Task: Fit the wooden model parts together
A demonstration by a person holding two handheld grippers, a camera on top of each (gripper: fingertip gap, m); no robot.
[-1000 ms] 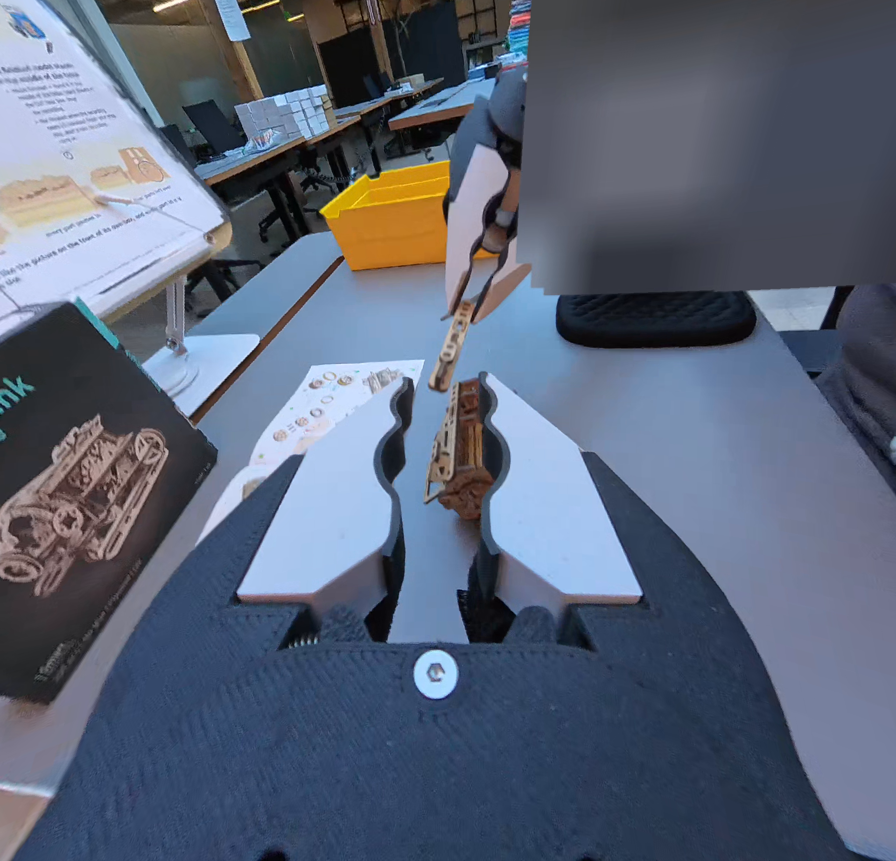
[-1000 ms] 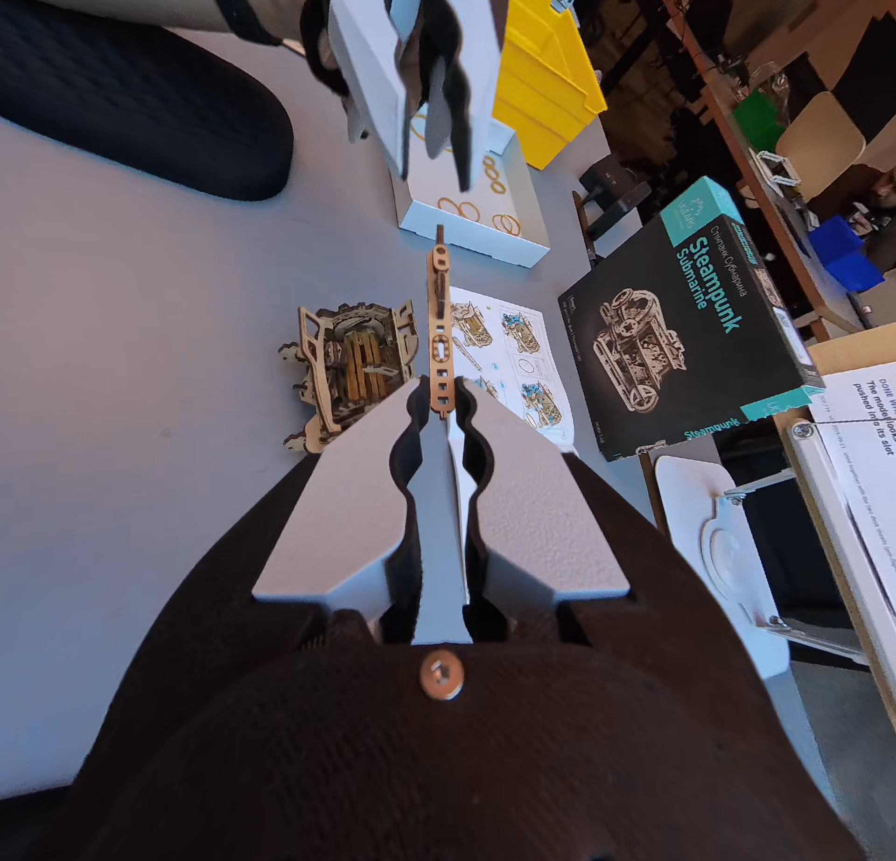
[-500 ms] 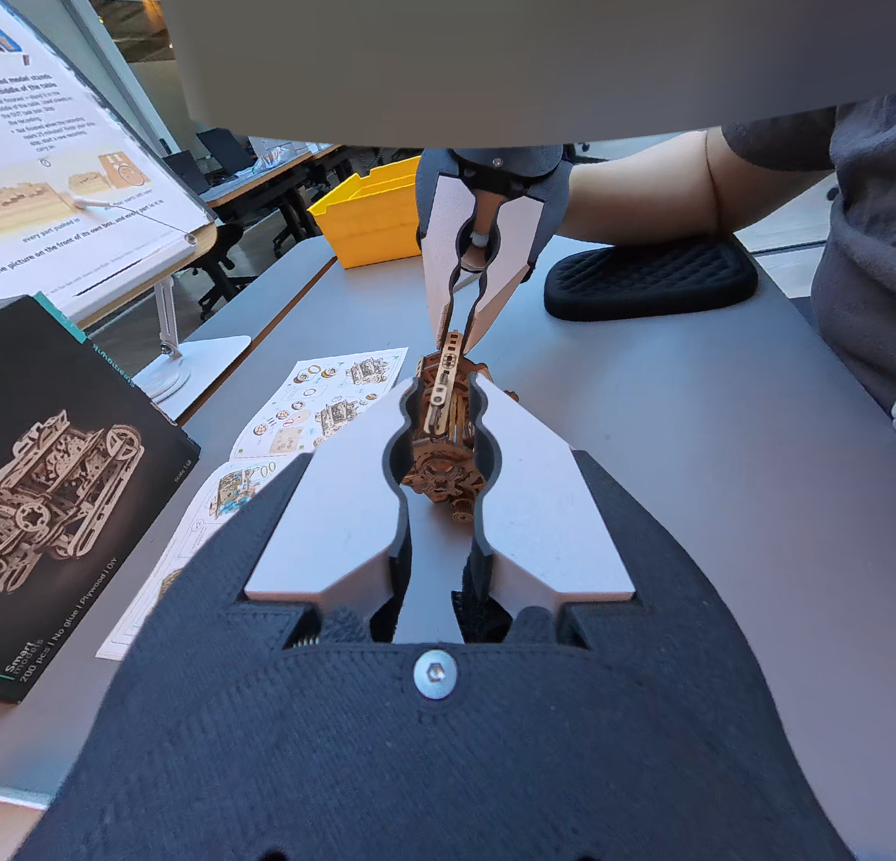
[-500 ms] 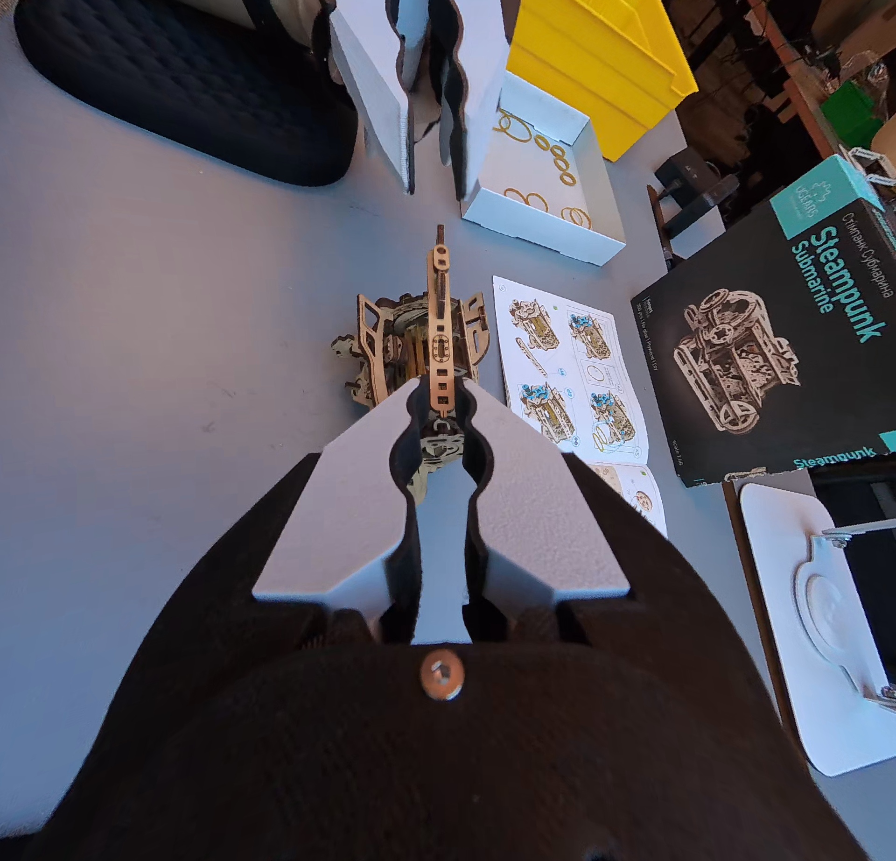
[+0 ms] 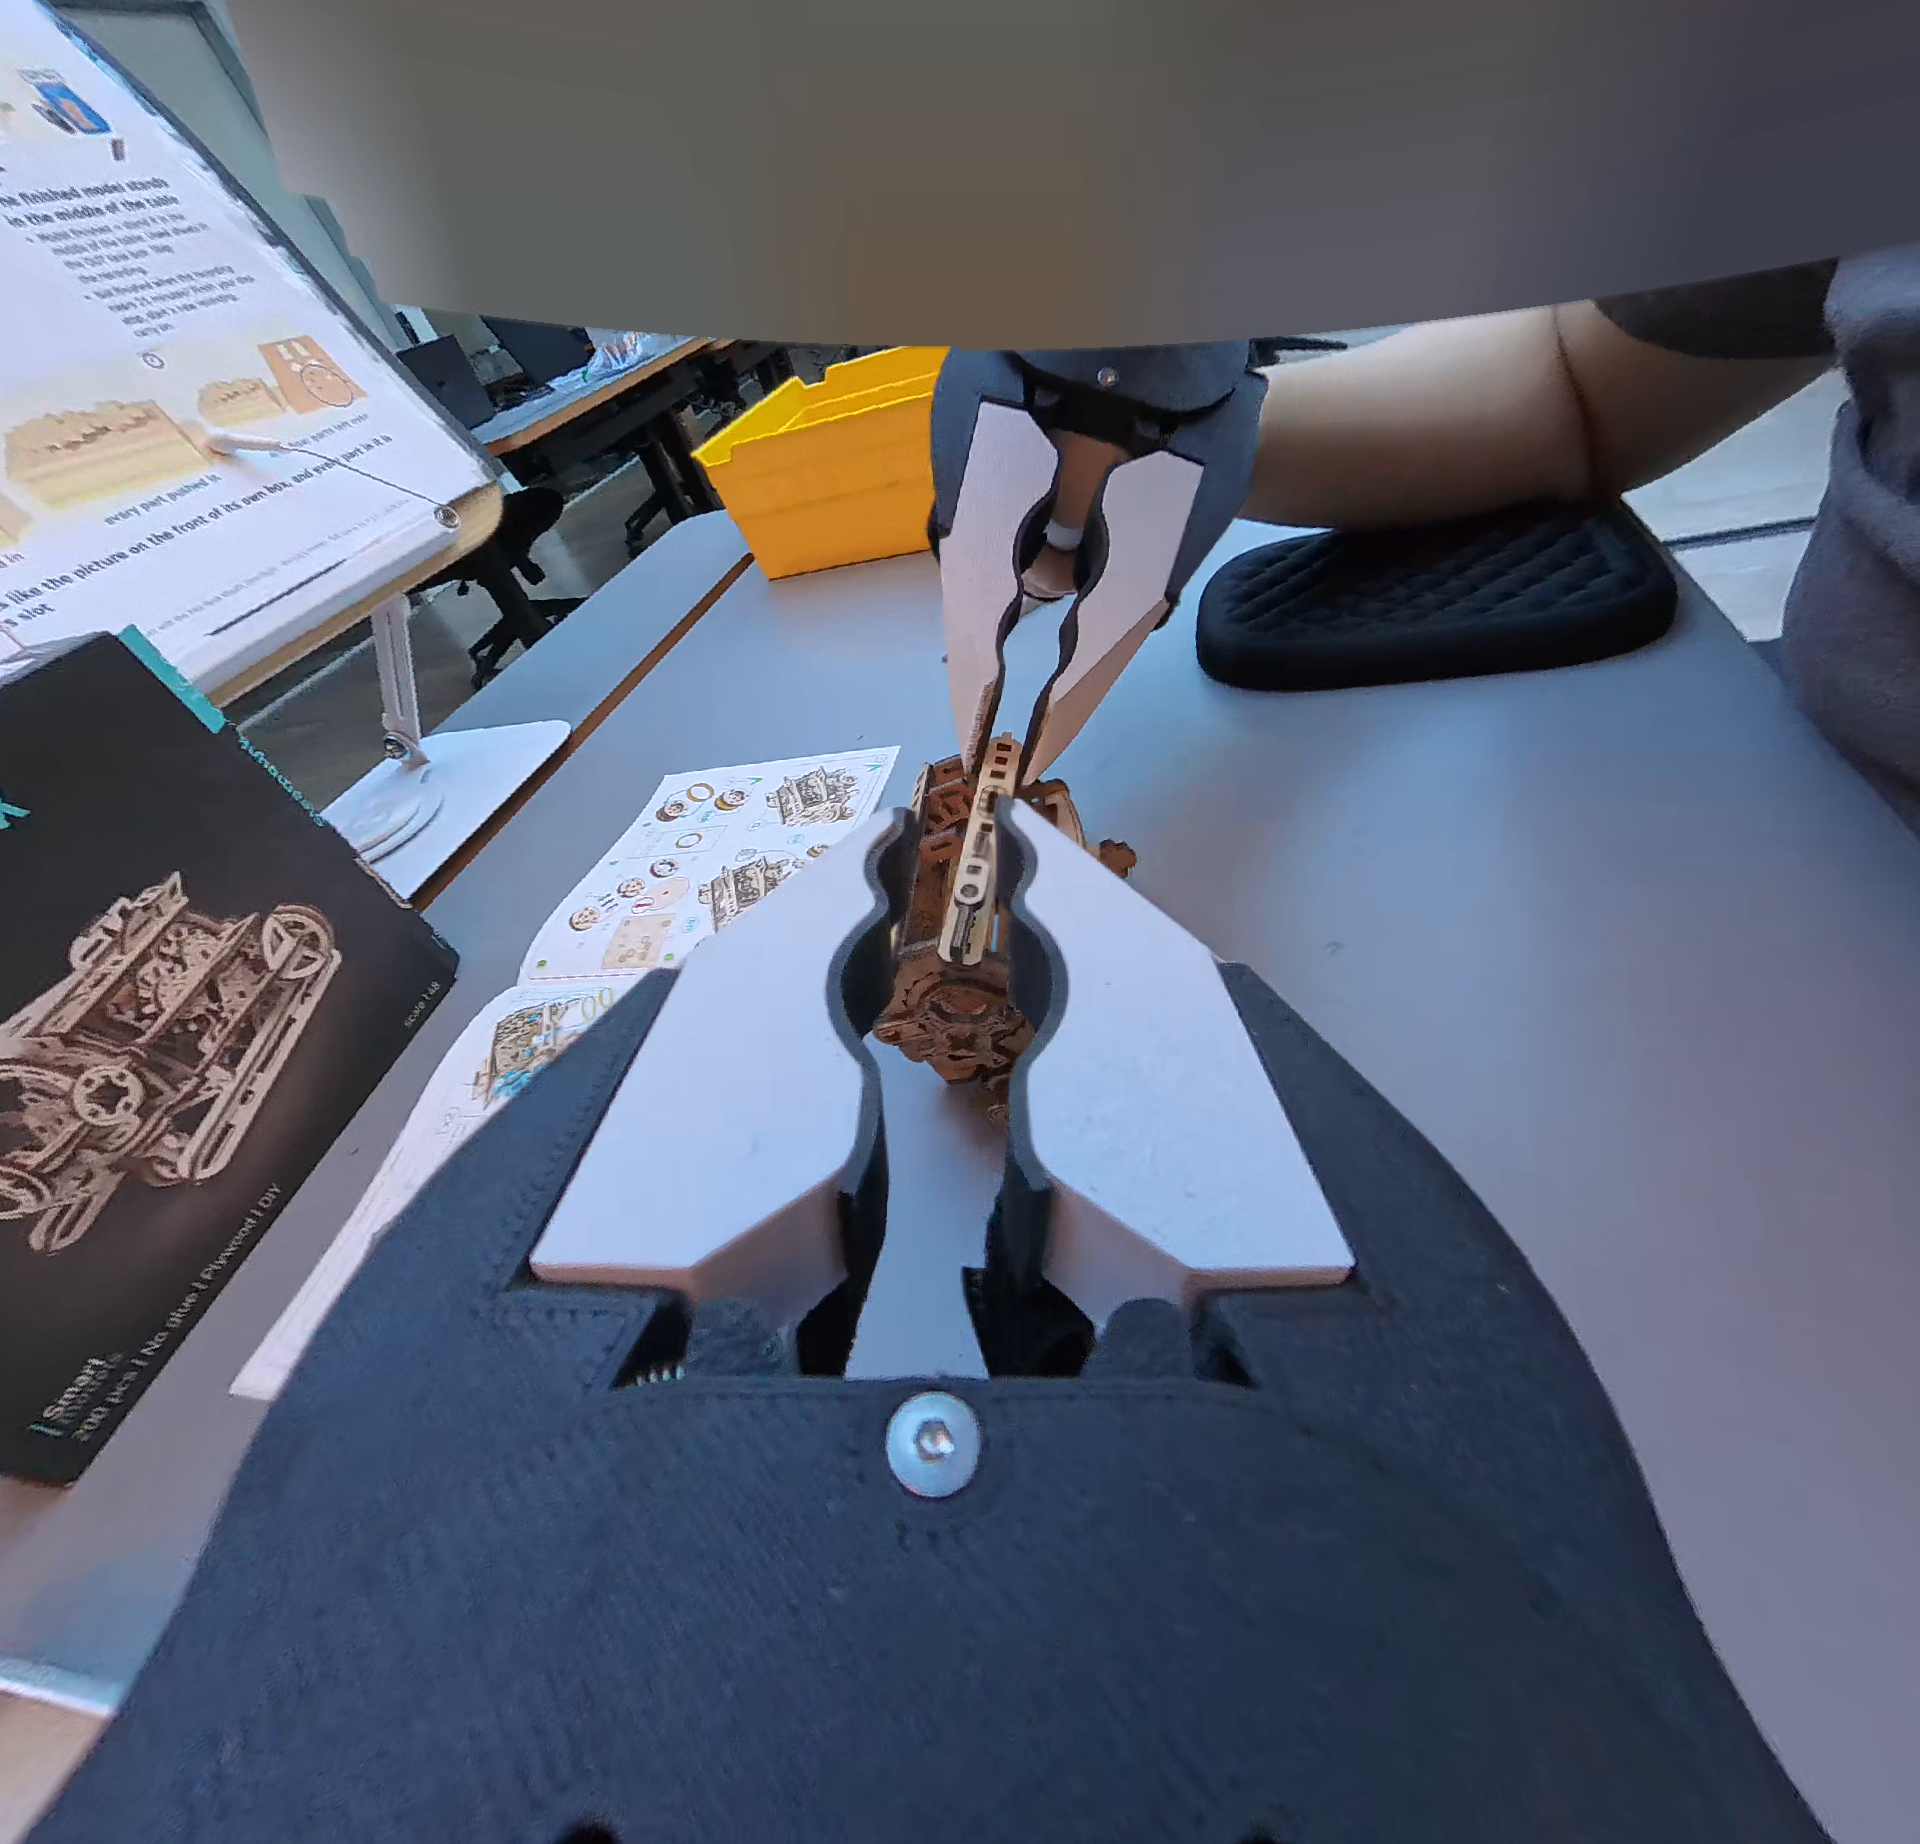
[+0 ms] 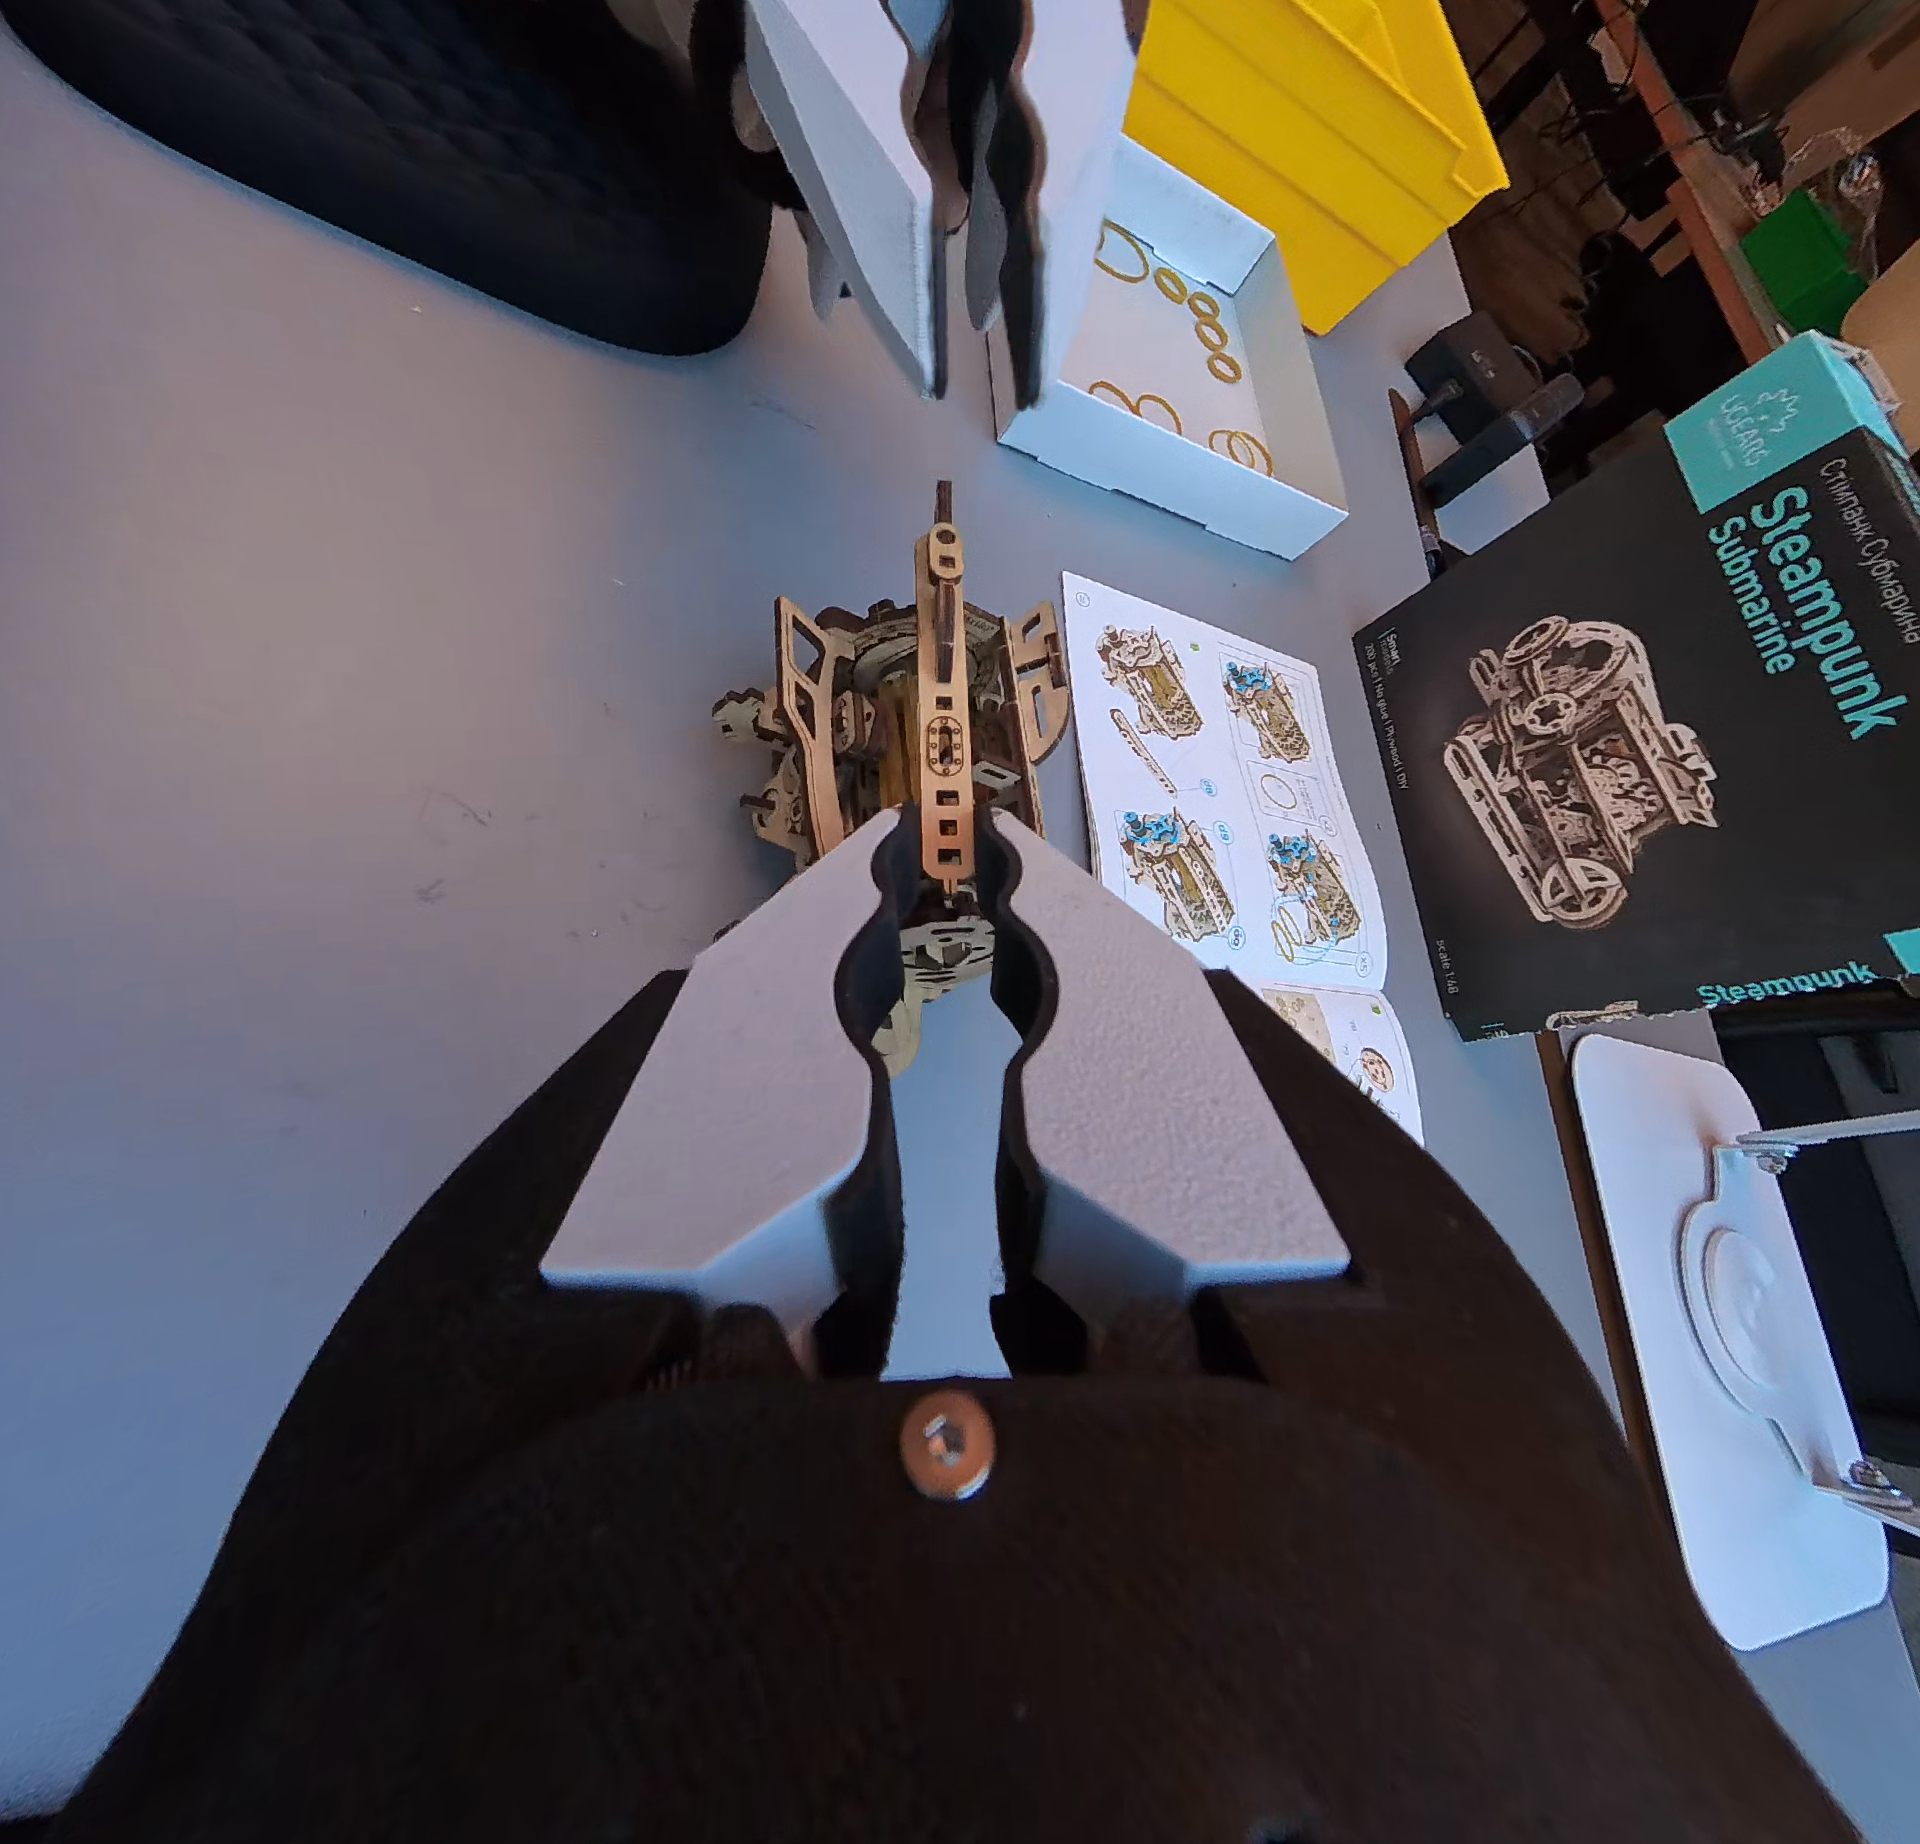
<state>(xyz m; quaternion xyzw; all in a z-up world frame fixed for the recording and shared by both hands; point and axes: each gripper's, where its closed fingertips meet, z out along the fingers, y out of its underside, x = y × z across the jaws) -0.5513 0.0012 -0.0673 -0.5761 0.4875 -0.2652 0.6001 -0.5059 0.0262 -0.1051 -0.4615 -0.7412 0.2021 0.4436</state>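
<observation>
A partly built wooden model (image 6: 821,714) stands on the grey table; it also shows in the left wrist view (image 5: 951,1015). My right gripper (image 6: 945,823) is shut on a thin wooden strip with holes (image 6: 943,714) and holds it lengthwise over the top of the model. In the left wrist view the right gripper (image 5: 1006,745) comes down from the far side with the strip (image 5: 975,880) slanting over the model. My left gripper (image 5: 954,815) is open a little and empty. It hangs just short of the model and faces the right gripper (image 6: 977,392).
An open instruction booklet (image 6: 1216,755) lies right of the model, with a black model box (image 6: 1662,714) beyond it. A white tray with rubber bands (image 6: 1164,464) and a yellow bin (image 6: 1299,132) stand behind. A black wrist pad (image 5: 1434,589) lies by a person's forearm. A tilted sheet stand (image 5: 208,340) is on the left.
My right gripper has carried the strip from beside the model to directly over it and lower. My left gripper has swung to face the model, and its jaws have narrowed.
</observation>
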